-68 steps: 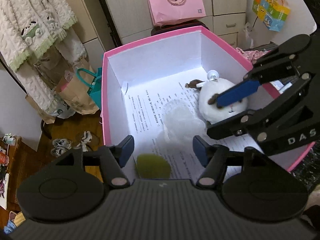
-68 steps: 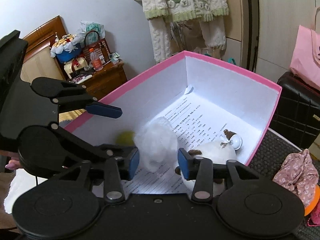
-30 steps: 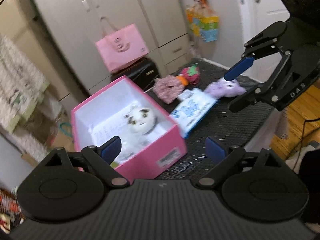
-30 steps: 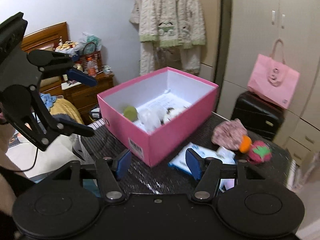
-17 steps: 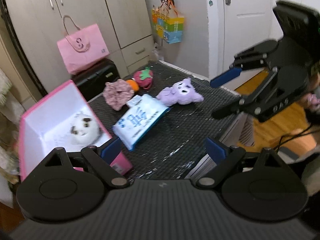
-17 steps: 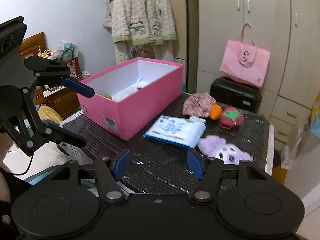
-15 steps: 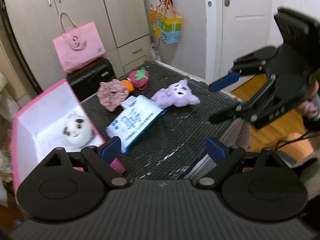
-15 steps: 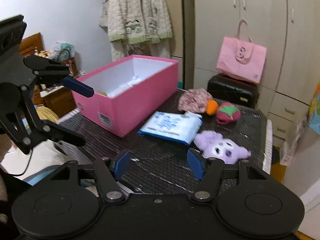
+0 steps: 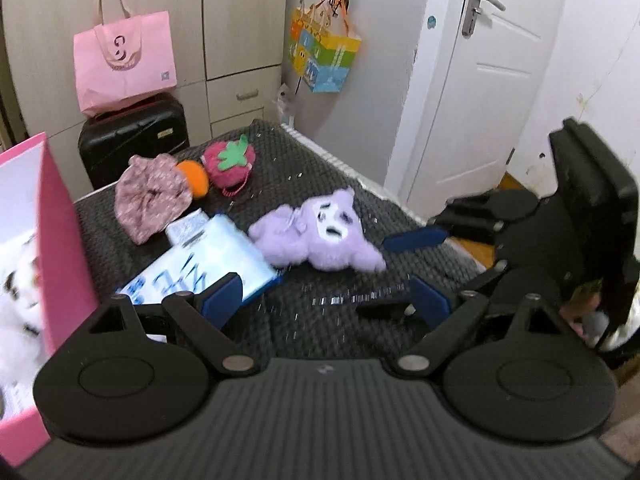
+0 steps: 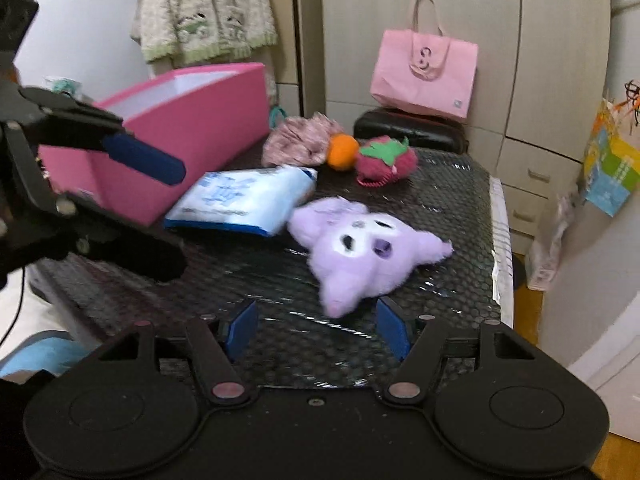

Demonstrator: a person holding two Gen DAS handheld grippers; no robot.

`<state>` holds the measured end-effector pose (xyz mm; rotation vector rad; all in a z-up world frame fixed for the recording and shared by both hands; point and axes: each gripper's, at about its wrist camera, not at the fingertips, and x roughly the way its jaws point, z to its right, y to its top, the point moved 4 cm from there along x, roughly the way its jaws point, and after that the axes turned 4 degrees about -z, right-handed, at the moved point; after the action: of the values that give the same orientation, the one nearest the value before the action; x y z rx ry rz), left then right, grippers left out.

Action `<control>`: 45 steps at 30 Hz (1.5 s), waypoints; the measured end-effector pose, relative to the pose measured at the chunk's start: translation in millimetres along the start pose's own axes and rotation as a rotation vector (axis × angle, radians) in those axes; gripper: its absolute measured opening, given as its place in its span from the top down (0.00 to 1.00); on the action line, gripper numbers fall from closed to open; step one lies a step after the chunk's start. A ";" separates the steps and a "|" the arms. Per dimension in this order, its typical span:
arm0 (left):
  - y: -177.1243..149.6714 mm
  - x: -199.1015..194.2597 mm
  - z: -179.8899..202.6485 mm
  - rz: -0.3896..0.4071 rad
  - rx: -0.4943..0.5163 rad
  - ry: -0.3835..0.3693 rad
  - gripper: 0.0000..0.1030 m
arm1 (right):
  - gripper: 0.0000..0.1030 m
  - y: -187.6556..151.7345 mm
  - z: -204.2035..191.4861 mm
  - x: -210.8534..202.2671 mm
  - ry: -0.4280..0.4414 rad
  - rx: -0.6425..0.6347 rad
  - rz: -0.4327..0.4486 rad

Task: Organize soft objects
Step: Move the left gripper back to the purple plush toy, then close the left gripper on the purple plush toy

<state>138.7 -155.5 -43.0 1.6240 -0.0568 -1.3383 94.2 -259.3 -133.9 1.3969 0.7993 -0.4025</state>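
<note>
A purple plush lies face up on the dark mat, one ear tip reaching just ahead of my right gripper, which is open with no pad touching it. My left gripper is open and empty above the mat, short of the purple plush and beside a blue-and-white pack. Farther back lie a pink floral cloth, an orange ball and a strawberry plush. The pink box at left holds a white plush. Each view shows the other gripper: right gripper, left gripper.
A pink tote bag rests on a black suitcase behind the table, against wardrobe doors. A colourful paper bag hangs by a white door. The mat's right edge drops to a wooden floor.
Both grippers left the pink box, swung right and sank toward the mat. The purple plush and the pack now loom larger and closer. Both stay open and empty.
</note>
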 end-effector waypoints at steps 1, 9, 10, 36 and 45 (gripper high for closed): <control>3.2 6.7 -0.6 0.003 -0.003 -0.007 0.12 | 0.32 -0.6 3.2 5.7 -0.002 0.002 -0.004; 29.4 58.8 -13.0 0.022 -0.081 0.022 0.11 | 0.29 7.8 21.0 32.4 -0.024 0.018 0.003; 30.2 65.5 -16.6 0.008 -0.097 0.022 0.11 | 0.29 8.9 23.9 34.1 -0.026 0.022 0.007; 20.1 102.2 -17.3 -0.043 -0.209 -0.016 0.16 | 0.29 11.3 33.9 47.0 -0.029 0.010 0.095; 18.4 88.5 -15.3 -0.015 -0.223 -0.011 0.16 | 0.32 14.7 31.2 41.7 -0.024 0.080 0.084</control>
<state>194.4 -206.3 -95.3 1.4320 0.0954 -1.3154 140.7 -278.7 -153.5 1.4921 0.7094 -0.3887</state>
